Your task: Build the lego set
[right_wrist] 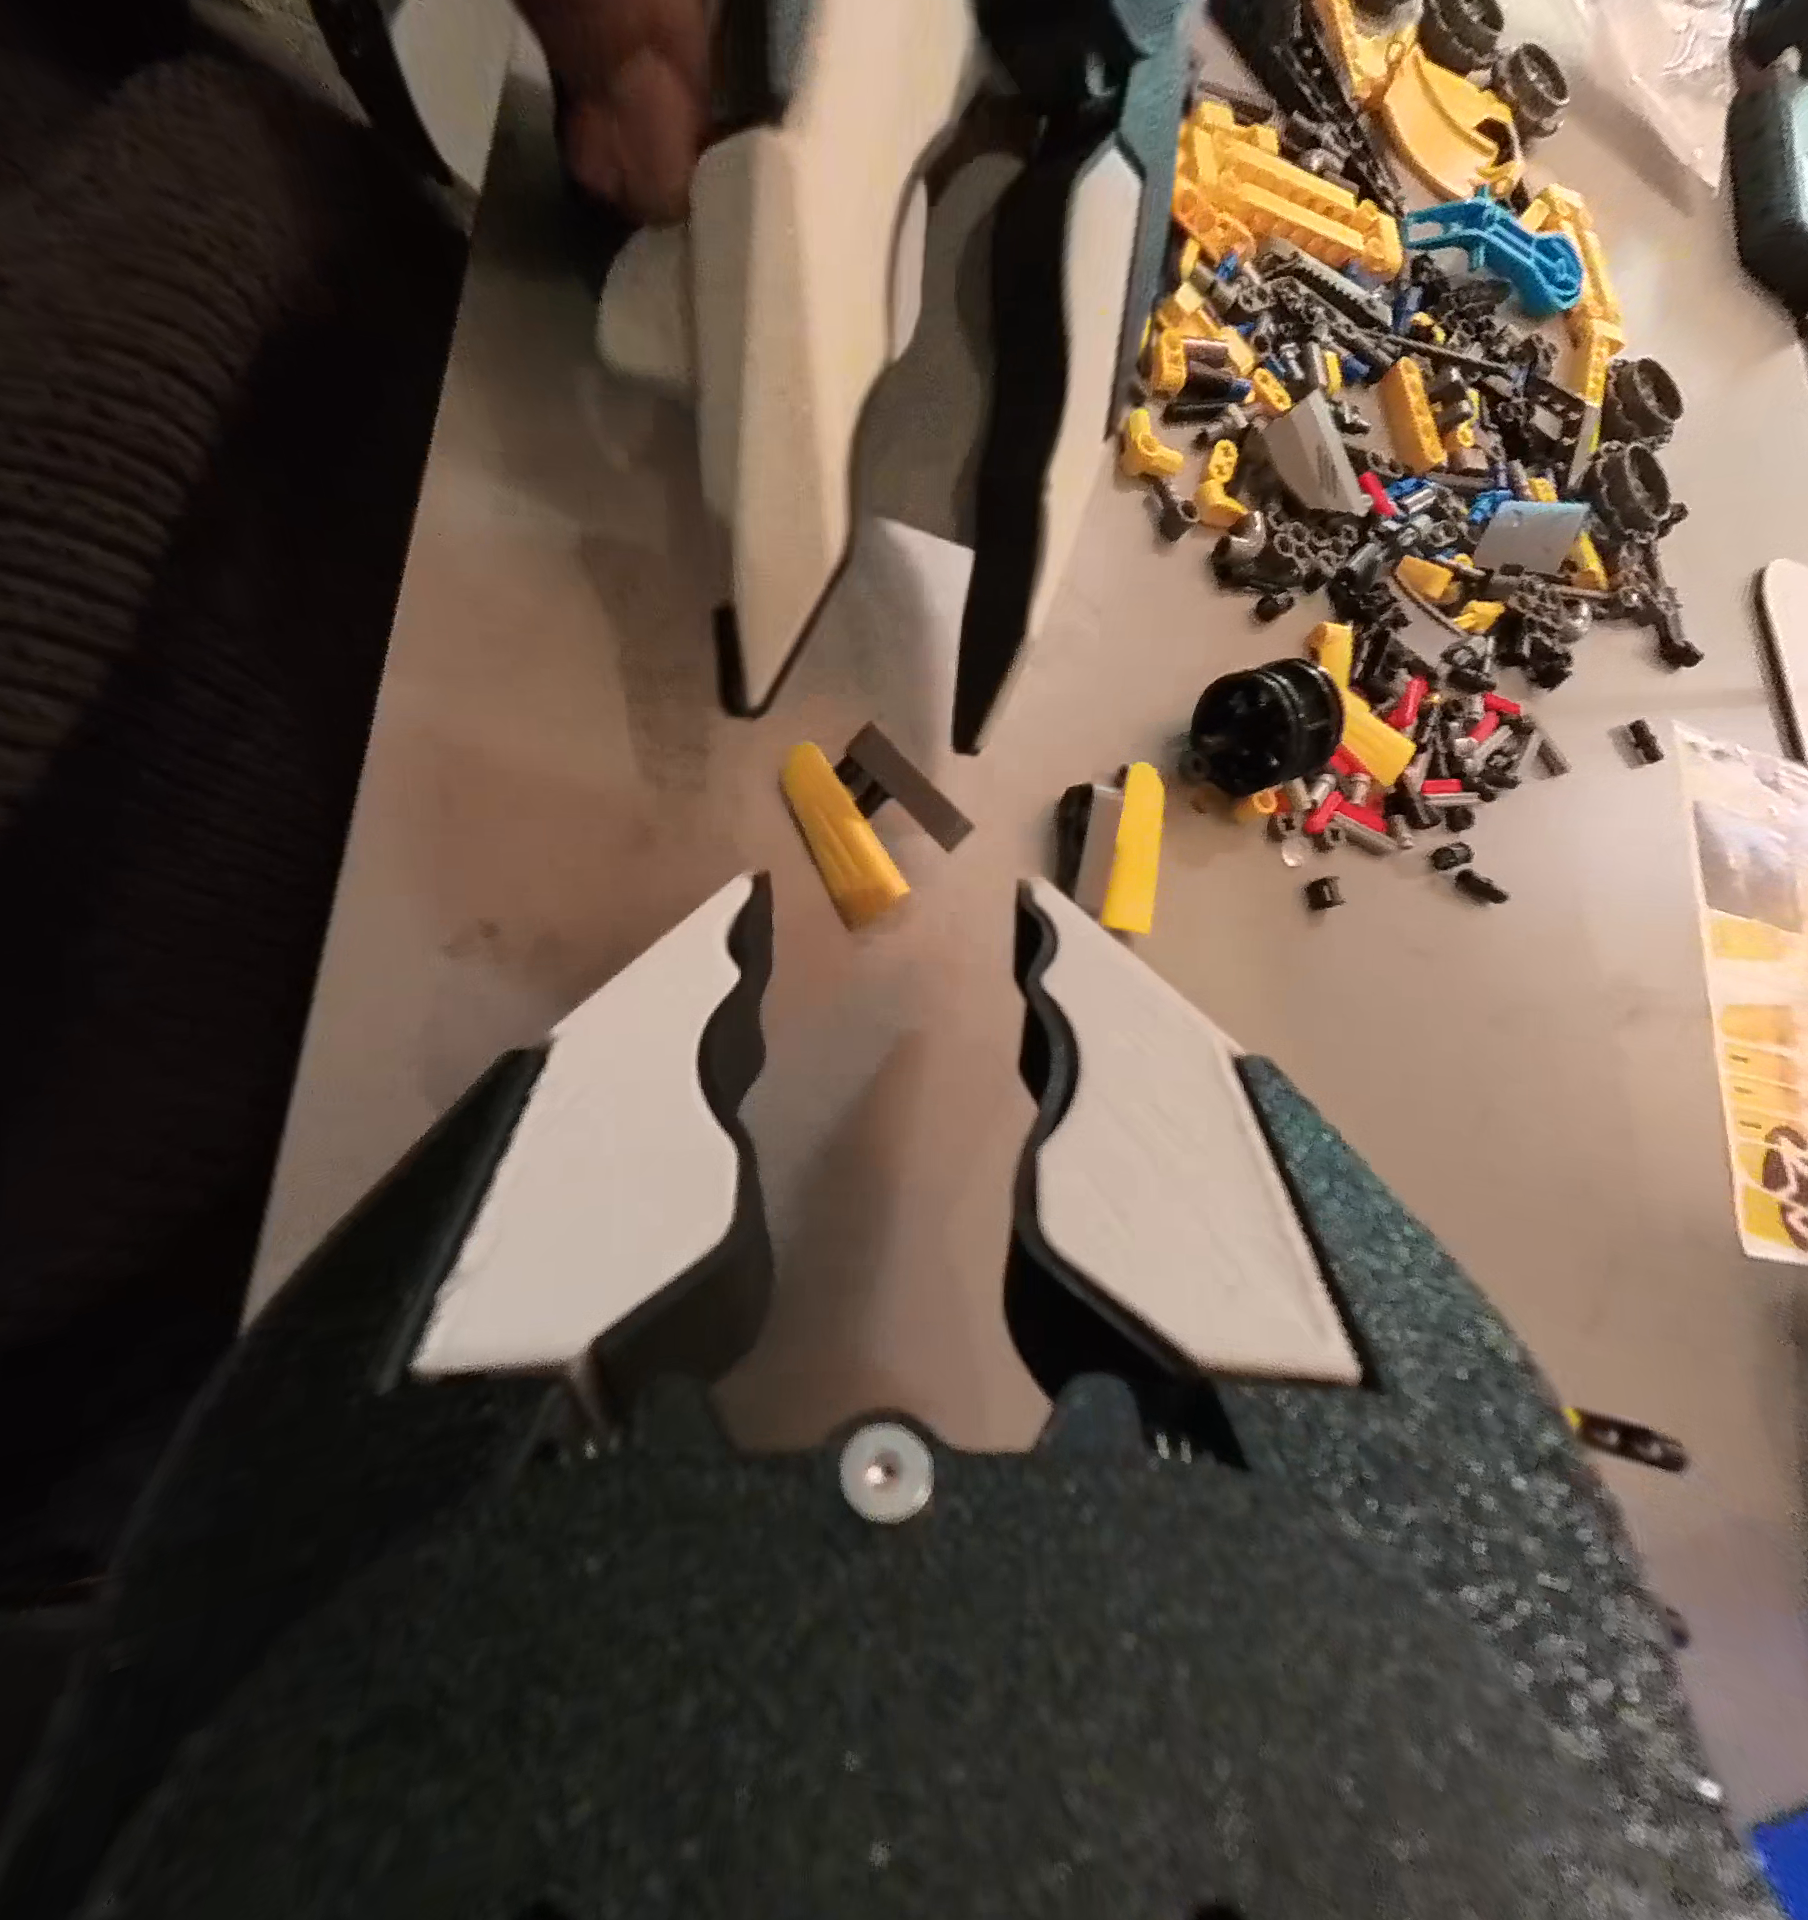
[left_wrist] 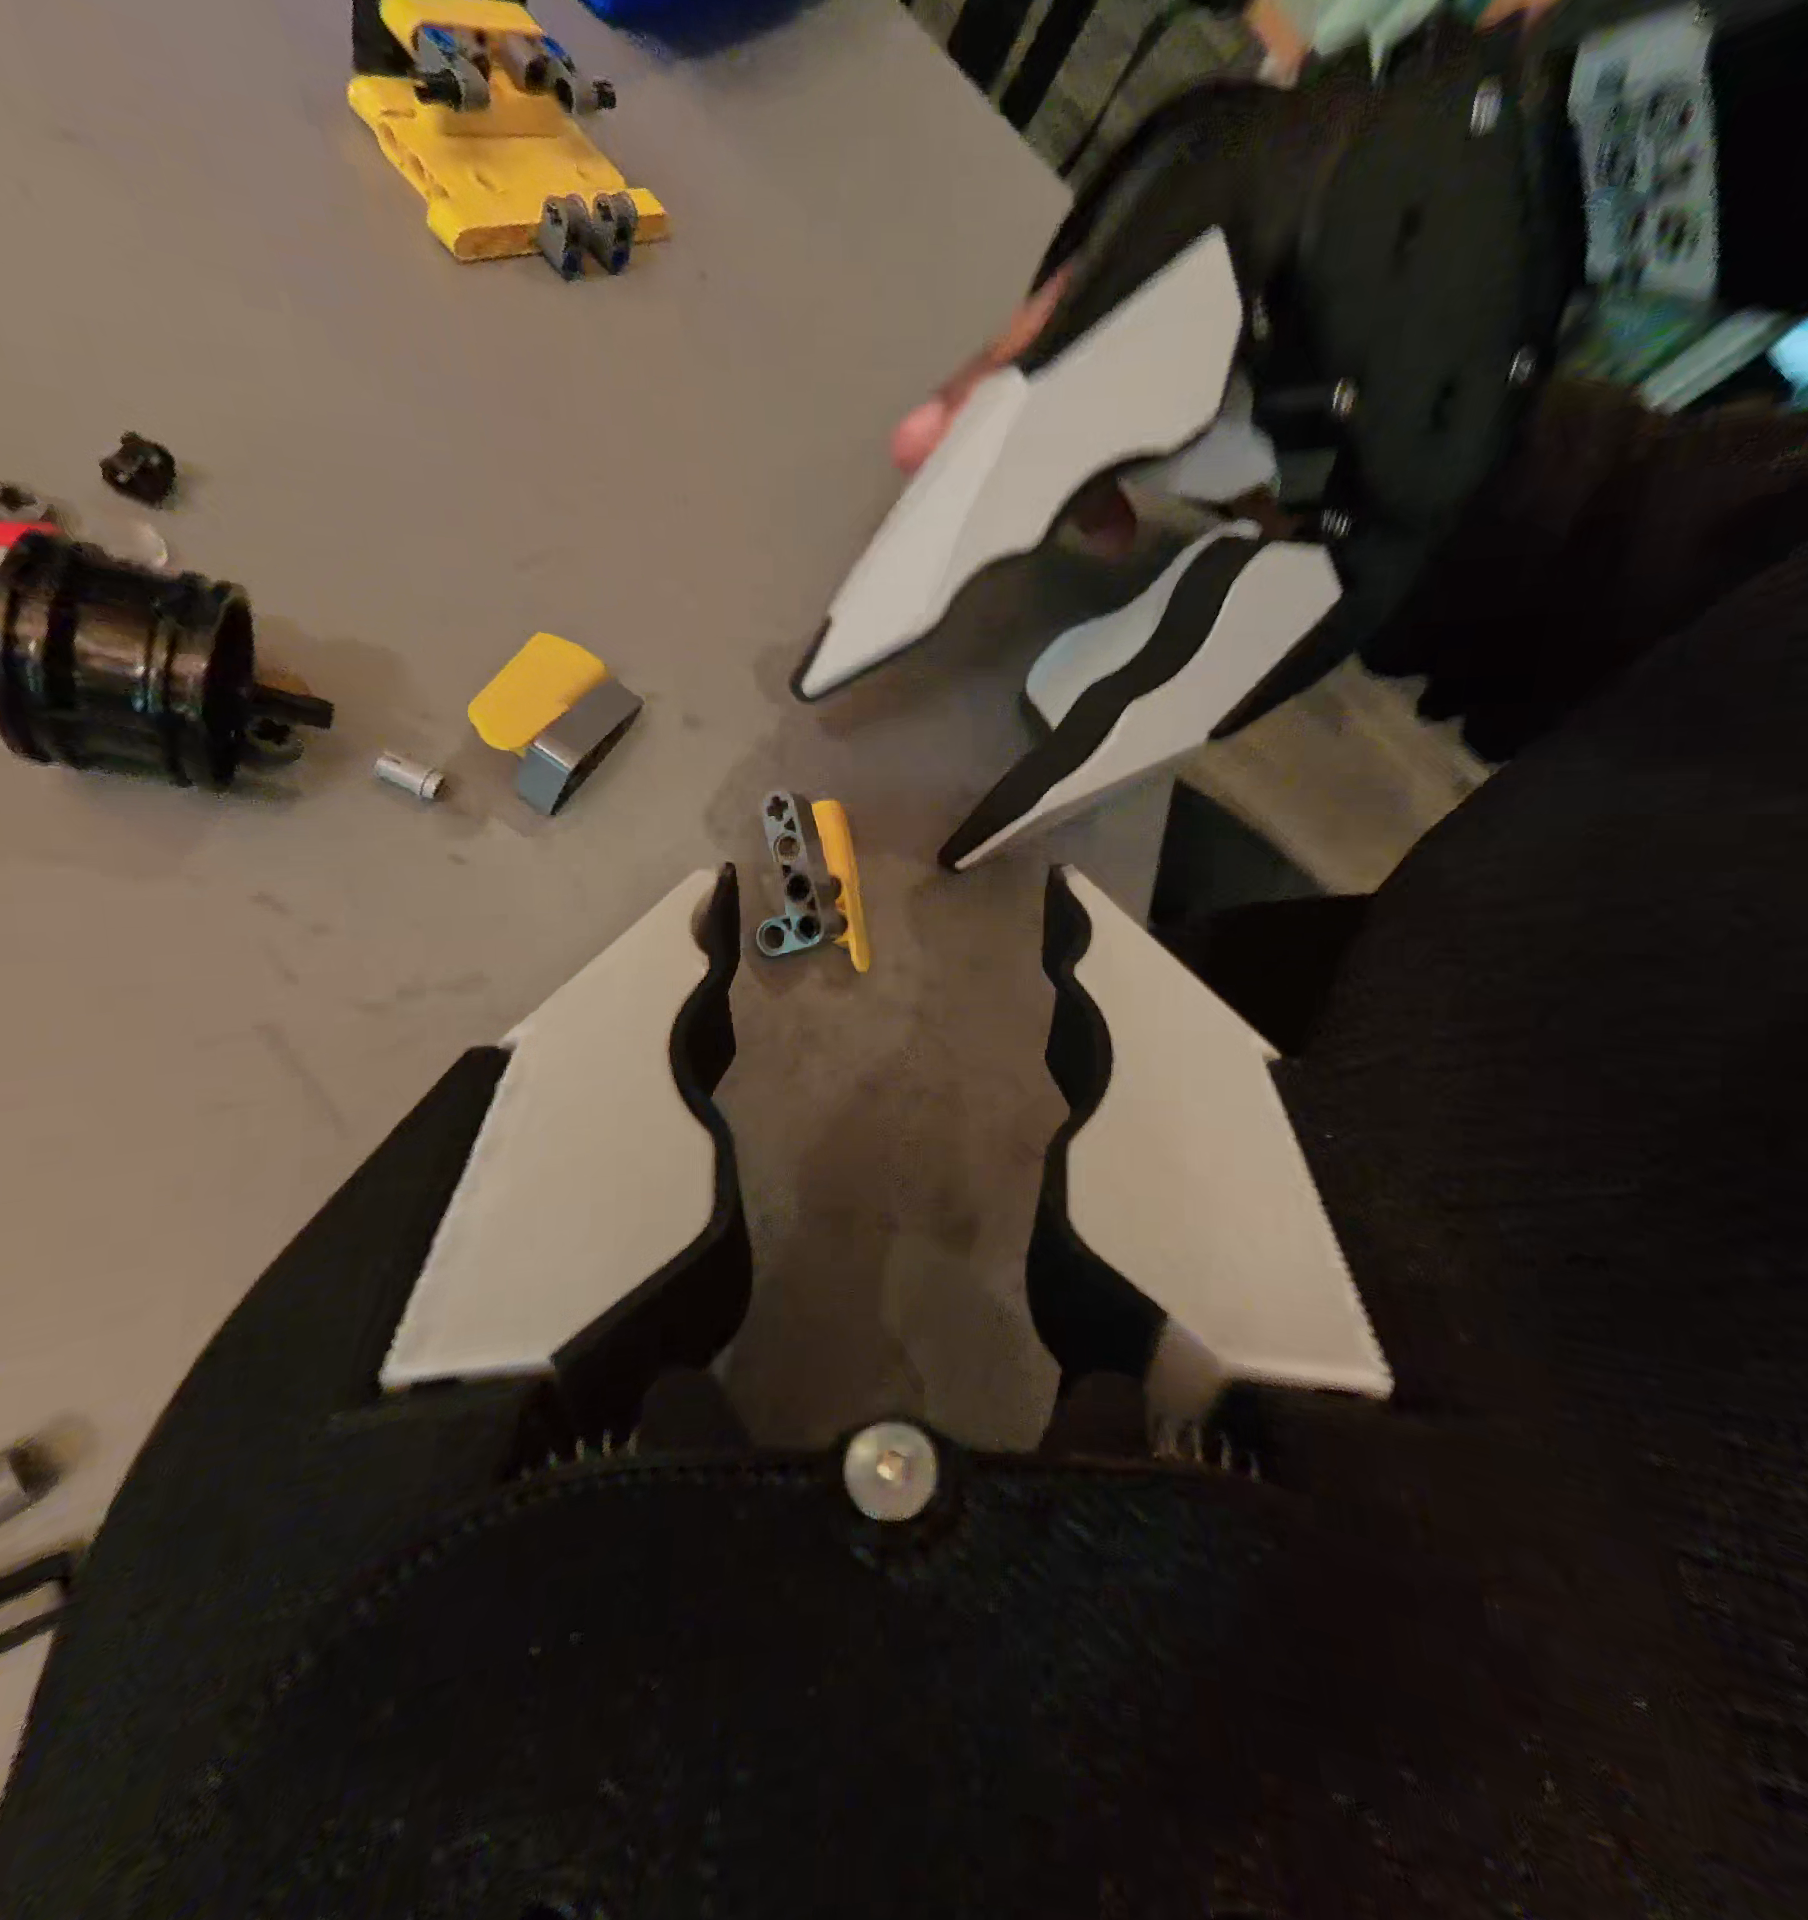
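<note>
A small piece made of a yellow panel and a grey beam [left_wrist: 798,883] lies on the grey table just ahead of my left gripper [left_wrist: 889,883], nearer its left fingertip. The left gripper is open and empty. My right gripper [left_wrist: 879,771] comes in from the upper right, open and empty, its tips just beyond the same piece. In the right wrist view the piece [right_wrist: 846,844] lies between my right gripper [right_wrist: 892,891] and the left gripper [right_wrist: 853,717], which points down from above. Neither gripper touches it.
A second yellow-and-grey piece [left_wrist: 552,717] [right_wrist: 1123,847], a small grey pin [left_wrist: 408,776] and a black wheel hub [left_wrist: 121,665] [right_wrist: 1264,717] lie nearby. A yellow assembly [left_wrist: 505,145] sits farther back. A pile of loose parts [right_wrist: 1451,364] and a booklet [right_wrist: 1783,1018] lie to the right. The table edge [right_wrist: 401,675] is close. Only a small space, under 4 cm, lies between the two pairs of fingers. About 6 centimetres separates my left fingertips from the small grey pin [left_wrist: 408,776].
</note>
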Available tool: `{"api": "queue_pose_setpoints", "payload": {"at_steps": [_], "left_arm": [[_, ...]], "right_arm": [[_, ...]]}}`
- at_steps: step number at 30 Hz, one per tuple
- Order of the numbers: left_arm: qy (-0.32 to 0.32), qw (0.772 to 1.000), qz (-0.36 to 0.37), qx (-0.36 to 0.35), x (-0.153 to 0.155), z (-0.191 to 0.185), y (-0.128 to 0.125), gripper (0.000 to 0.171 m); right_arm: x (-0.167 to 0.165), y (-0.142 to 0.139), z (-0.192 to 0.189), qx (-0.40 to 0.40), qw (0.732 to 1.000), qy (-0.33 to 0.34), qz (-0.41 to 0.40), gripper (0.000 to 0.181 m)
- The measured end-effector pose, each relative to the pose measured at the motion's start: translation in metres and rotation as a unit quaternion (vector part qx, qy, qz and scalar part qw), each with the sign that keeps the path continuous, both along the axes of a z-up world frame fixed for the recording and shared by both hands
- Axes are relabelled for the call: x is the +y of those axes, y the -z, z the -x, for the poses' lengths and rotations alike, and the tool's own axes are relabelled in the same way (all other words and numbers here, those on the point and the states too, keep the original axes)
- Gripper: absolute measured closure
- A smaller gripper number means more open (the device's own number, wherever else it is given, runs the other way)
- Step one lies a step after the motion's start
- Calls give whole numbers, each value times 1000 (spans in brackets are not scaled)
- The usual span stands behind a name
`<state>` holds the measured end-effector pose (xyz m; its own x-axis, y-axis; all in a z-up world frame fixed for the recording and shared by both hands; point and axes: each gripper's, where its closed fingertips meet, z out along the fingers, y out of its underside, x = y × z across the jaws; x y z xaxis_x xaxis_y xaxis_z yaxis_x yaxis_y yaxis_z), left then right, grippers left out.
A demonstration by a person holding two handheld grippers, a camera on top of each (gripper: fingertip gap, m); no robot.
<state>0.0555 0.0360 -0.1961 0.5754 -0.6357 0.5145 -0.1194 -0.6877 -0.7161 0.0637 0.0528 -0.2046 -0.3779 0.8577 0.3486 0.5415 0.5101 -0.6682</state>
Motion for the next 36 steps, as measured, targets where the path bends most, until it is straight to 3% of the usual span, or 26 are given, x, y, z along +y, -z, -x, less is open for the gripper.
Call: {"api": "queue_pose_setpoints", "payload": {"at_steps": [6,12,18,29,33,36], "left_arm": [[8,988,-63,142,2,1,21,121],[-1,989,-77,123,1,5,13,122],[11,982,-121,144,3,4,10,129],[48,975,-111,184,-6,1,23,135],[44,977,-101,181,-5,2,24,143],[45,984,-71,156,-4,2,25,148]], "right_arm": [[-9,4,11,11,994,-109,-25,139],[-14,11,14,-1,989,-147,-21,140],[-15,12,12,-11,990,-138,-15,145],[-16,17,12,-65,989,-124,51,150],[-14,19,12,-102,982,-72,140,149],[-11,14,15,-92,977,-46,188,133]]}}
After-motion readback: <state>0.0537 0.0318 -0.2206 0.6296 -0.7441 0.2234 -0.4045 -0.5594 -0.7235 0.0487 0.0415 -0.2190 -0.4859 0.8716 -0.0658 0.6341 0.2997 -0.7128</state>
